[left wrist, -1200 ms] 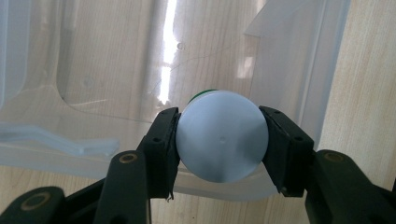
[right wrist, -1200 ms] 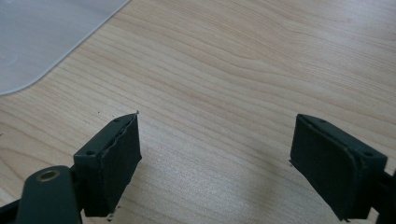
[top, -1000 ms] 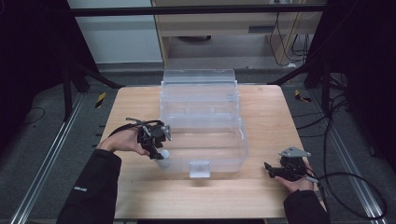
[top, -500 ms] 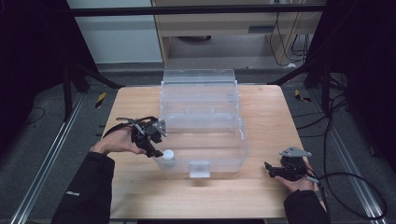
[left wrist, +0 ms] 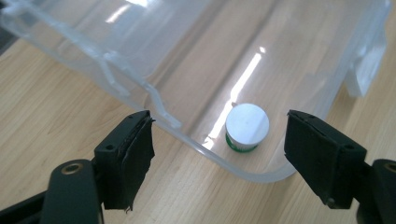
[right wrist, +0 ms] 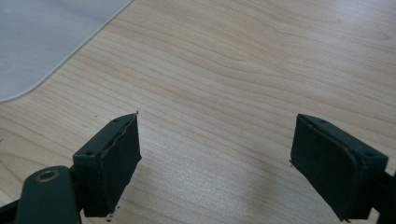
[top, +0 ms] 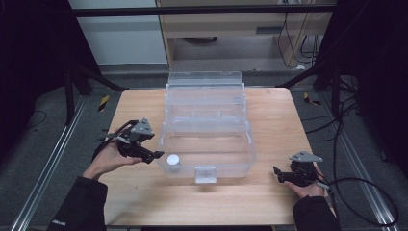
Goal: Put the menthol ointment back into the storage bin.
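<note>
no legible txt, no labels

Clear plastic tiered box (top: 207, 120) takes the table (top: 269, 207) centre, open tiers stepping up toward the far edge, so no level pass across the middle. Front tray is open from above; small white-capped container (left wrist: 247, 127) stands in its near-left corner, close to the wall. White latch (top: 205, 174) juts from the front wall. Bare wood strips run left, right and front of the box.
</note>
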### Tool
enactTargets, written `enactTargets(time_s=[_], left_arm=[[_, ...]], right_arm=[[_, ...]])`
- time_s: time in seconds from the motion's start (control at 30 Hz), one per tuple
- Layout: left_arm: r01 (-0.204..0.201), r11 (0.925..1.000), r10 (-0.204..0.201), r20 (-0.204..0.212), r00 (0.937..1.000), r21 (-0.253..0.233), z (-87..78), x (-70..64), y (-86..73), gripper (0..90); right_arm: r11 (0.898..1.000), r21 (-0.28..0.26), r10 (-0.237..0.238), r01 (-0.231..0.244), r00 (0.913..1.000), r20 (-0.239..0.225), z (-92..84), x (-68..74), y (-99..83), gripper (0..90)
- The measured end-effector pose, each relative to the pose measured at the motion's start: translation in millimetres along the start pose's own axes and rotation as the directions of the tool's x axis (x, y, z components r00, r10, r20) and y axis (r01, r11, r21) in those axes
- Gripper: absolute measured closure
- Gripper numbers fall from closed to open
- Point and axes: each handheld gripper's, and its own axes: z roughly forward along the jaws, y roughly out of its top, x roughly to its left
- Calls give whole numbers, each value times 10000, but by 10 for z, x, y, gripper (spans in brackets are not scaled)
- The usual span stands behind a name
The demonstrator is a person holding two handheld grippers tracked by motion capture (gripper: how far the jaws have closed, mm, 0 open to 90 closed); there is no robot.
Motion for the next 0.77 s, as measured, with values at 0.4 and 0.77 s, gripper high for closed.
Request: enactTargets(time_s=[0.4, 0.77], left_arm=[[3509, 8905, -4195, -2242, 8796, -2895, -65, 8, -772, 194], [4842, 8001, -5950, -3661, 7155, -3541, 238, -77, -1345, 218]], right_arm=[[9998, -177, 87, -87, 10000, 24, -36, -12, 0, 156], [9975, -563, 431, -423, 9990, 123, -97, -38, -25, 154]])
